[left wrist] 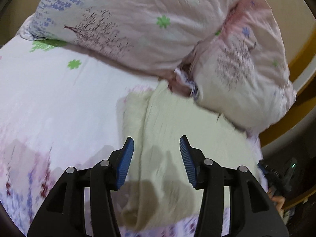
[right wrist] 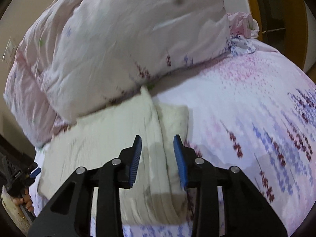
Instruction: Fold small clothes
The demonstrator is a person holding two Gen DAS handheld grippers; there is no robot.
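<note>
**Both grippers over the cream garment, nothing pinched yet**

Starting left: left gripper [left wrist: 156,144] hovering above the cream garment [left wrist: 177,130], blue pads apart, gripping nothing. Lying partly folded on the floral bedsheet [left wrist: 49,102], far edge against the rumpled duvet [left wrist: 138,19]. Moving right: right gripper [right wrist: 157,143] straddling the garment's raised fold, also apart, empty. Best bet here: lowering both evenly, pinching only the top layer, keeping edges aligned

Motion blur smears the cream garment [left wrist: 177,130] and quilt [right wrist: 110,45] in both views. The garment's near edge lies hidden behind the gripper frames; bed sheet [left wrist: 49,98] print indistinct.
</note>
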